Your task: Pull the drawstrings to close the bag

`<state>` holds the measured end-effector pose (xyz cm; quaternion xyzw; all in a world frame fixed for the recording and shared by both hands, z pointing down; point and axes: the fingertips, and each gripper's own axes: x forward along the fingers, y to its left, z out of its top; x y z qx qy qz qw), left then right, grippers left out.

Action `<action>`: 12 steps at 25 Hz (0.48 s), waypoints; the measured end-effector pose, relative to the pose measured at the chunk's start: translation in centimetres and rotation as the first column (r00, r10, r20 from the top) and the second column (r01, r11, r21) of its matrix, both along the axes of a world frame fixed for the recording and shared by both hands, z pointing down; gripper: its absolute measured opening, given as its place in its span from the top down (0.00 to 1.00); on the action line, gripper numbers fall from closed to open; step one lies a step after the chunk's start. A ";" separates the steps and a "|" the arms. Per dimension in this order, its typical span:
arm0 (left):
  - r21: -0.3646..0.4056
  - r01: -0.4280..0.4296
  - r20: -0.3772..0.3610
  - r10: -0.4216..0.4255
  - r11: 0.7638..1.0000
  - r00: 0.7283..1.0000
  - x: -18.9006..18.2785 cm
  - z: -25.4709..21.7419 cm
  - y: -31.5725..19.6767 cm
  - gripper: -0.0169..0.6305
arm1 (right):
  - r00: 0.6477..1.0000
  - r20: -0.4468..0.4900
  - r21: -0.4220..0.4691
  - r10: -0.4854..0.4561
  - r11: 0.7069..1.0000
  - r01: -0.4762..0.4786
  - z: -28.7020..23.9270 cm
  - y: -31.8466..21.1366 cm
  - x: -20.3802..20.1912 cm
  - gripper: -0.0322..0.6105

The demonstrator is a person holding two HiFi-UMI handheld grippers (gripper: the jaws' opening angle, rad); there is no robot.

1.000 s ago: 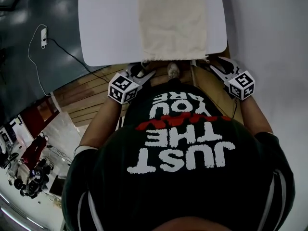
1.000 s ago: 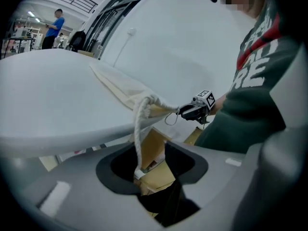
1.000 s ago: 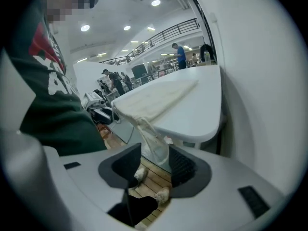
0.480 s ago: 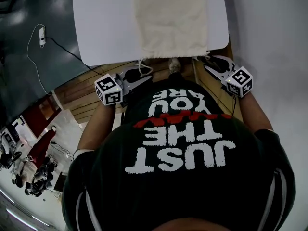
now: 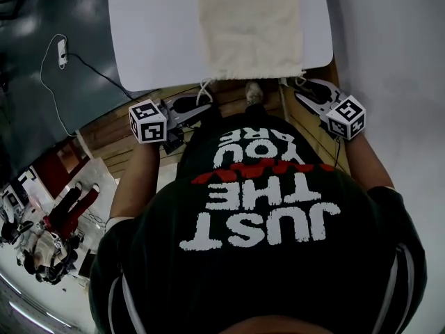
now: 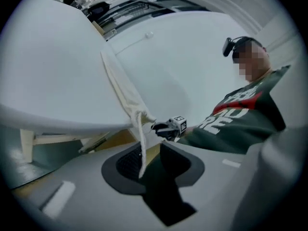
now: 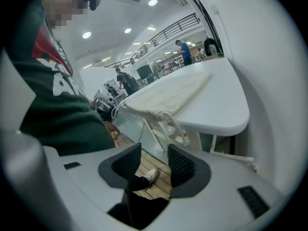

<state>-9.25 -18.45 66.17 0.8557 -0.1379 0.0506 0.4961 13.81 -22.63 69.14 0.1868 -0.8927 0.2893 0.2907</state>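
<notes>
A cream cloth bag (image 5: 250, 26) lies flat on the white table (image 5: 153, 33), its mouth at the near edge. The left drawstring (image 6: 141, 146) hangs from the bag's corner (image 6: 118, 81) and runs down between the jaws of my left gripper (image 6: 150, 150), along the left pad. Those jaws have just been closing, but a gap still shows and the pads do not pinch the string. In the head view this gripper (image 5: 201, 106) sits just below the table edge. My right gripper (image 7: 155, 150) stands open and empty, and the right drawstring loops (image 7: 166, 121) hang just beyond its tips (image 5: 302, 94).
Under the table edge are wooden floorboards and the person's shoe (image 5: 252, 92). A cable with a plug (image 5: 62, 54) lies on the dark floor at the left. A pale wall runs along the right. People stand far off in the right gripper view.
My left gripper has slid left and away from the bag's corner, rolling as it went. The right gripper has barely shifted.
</notes>
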 end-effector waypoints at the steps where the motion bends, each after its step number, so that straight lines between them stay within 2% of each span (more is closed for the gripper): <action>1: -0.008 -0.021 0.058 0.021 1.000 0.998 -0.1 1.0 0.3 0.80 | 1.000 0.000 0.002 -0.002 1.000 0.002 0.0 0.1 0.0 0.71; 3: -0.016 -0.048 0.171 0.050 0.999 0.984 -0.4 2.7 0.8 0.83 | 1.000 0.001 0.007 -0.003 1.000 0.003 0.0 0.3 0.0 0.71; 5: -0.005 -0.060 0.215 0.059 0.998 0.975 -1.0 2.9 0.9 0.90 | 1.000 0.001 0.009 -0.003 1.000 0.003 -0.2 0.3 -0.3 0.71; 6: 0.003 -0.059 0.198 0.057 0.998 0.979 -1.1 2.4 0.8 0.95 | 1.000 -0.001 0.009 -0.003 1.000 0.004 -0.4 0.2 -0.4 0.71; 9: 0.023 -0.045 0.076 0.043 0.999 0.996 -0.5 0.2 0.1 0.95 | 1.000 -0.006 0.006 -0.001 1.000 0.001 -0.7 -0.1 -0.5 0.71; 12: 0.033 0.003 -0.019 -0.002 0.999 1.000 -0.2 -1.1 -0.7 0.95 | 1.000 0.005 0.002 0.013 1.000 -0.013 -0.9 -0.2 -0.6 0.71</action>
